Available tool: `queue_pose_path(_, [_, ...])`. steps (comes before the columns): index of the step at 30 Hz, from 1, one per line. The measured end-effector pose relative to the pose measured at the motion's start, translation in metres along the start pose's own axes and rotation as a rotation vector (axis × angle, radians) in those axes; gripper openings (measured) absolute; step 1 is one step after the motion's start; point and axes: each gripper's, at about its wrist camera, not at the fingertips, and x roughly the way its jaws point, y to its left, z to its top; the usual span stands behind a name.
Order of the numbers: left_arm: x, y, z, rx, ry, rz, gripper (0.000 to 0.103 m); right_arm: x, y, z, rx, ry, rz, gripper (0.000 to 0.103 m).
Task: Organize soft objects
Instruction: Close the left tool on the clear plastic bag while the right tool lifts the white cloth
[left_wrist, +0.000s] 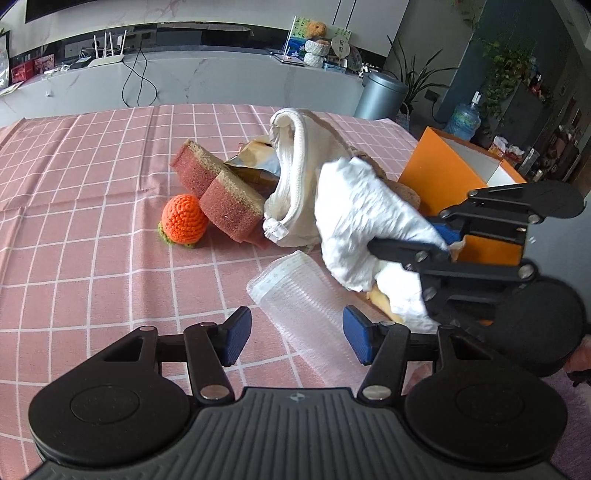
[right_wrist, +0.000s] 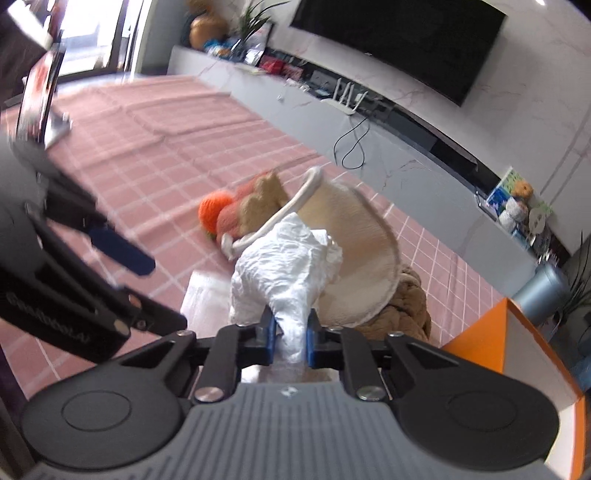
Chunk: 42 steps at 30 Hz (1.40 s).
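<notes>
On the pink checked tablecloth (left_wrist: 92, 177): crumpled white paper-like cloth (right_wrist: 284, 266), one end pinched tight between the blue pads of the right gripper (right_wrist: 290, 338). Left gripper (left_wrist: 293, 336), jaws apart and empty, just above a translucent ribbed plastic cup (left_wrist: 295, 295) lying on its side. Behind: cream fabric drawstring bag (left_wrist: 295, 177), two pink-and-tan sponge blocks (left_wrist: 218, 184), orange crocheted ball (left_wrist: 183, 218). Orange cardboard box (left_wrist: 439, 173) stands at the right.

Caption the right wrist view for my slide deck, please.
Right gripper shut on crumpled white cloth above the pink checked tablecloth.
</notes>
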Motion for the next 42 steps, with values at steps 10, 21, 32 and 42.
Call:
queue_pose_path(10, [0.024, 0.000, -0.005, -0.071, -0.010, -0.033, 0.075, -0.005, -0.010, -0.017, 0.214, 0.067, 0.023, 0.014])
queue_pose_path(21, [0.039, -0.019, -0.016, -0.024, -0.014, -0.011, 0.001, -0.014, -0.007, -0.025, 0.260, 0.002, 0.001, 0.014])
queue_pose_path(32, [-0.027, -0.021, -0.009, -0.044, -0.184, 0.020, 0.000, -0.069, -0.015, -0.014, 0.327, -0.143, 0.009, 0.014])
queue_pose_path(42, [-0.081, -0.042, 0.006, -0.015, -0.307, 0.020, 0.000, -0.130, -0.045, -0.014, 0.375, -0.170, 0.024, 0.014])
